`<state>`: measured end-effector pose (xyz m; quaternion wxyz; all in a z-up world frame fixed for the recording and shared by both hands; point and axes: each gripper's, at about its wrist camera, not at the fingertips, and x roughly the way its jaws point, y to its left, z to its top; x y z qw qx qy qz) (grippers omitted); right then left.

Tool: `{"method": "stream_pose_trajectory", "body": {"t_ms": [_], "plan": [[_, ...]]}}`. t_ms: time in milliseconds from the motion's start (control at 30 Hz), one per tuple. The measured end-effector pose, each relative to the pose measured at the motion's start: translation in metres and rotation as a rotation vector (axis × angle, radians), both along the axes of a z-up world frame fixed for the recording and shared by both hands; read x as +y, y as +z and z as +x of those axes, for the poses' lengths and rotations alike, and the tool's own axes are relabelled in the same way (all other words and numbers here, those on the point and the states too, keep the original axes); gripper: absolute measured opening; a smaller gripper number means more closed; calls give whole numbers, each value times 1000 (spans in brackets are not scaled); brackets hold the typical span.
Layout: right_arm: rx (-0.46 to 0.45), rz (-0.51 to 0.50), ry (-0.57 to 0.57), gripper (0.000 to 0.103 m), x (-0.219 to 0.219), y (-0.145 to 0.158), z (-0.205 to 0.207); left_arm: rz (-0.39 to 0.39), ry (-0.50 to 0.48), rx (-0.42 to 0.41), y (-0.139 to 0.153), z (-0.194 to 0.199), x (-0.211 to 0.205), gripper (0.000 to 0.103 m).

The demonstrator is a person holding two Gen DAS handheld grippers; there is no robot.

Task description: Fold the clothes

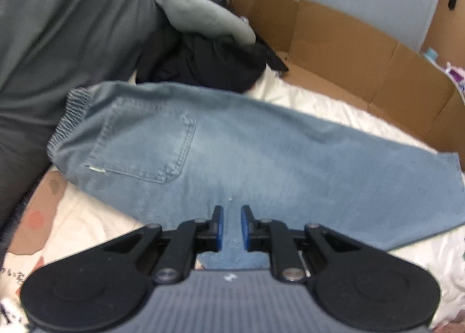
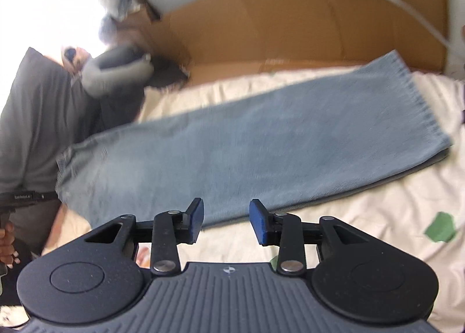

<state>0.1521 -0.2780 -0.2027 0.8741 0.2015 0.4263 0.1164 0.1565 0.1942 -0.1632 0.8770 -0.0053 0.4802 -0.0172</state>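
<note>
White bedding covers the work surface, with flattened brown cardboard standing along its far side. Light blue jeans lie flat across the bedding, folded lengthwise, elastic waistband to the left and frayed hem to the right. Behind the waistband sits a heap of grey and black clothes. Hovering over the jeans' near edge, the left gripper has its blue pads drawn close with a narrow gap, nothing pinched. Spread wider, the right gripper holds nothing above the same edge.
</note>
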Motion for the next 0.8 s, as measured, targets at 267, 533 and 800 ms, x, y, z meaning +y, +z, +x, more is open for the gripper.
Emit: {"method": "stream_pose_trajectory", "body": {"t_ms": [267,533,800], "plan": [[-41,103,-128,79,-47,46,-21,14,58,-3,65,0,-3,33],[-85,172,-248,96,-82,65,-45,95,65,-26,101,-11,-19,81],[-83,217,-346,98,-114,61,-60,58,30,-59,114,-20,-45,87]]}}
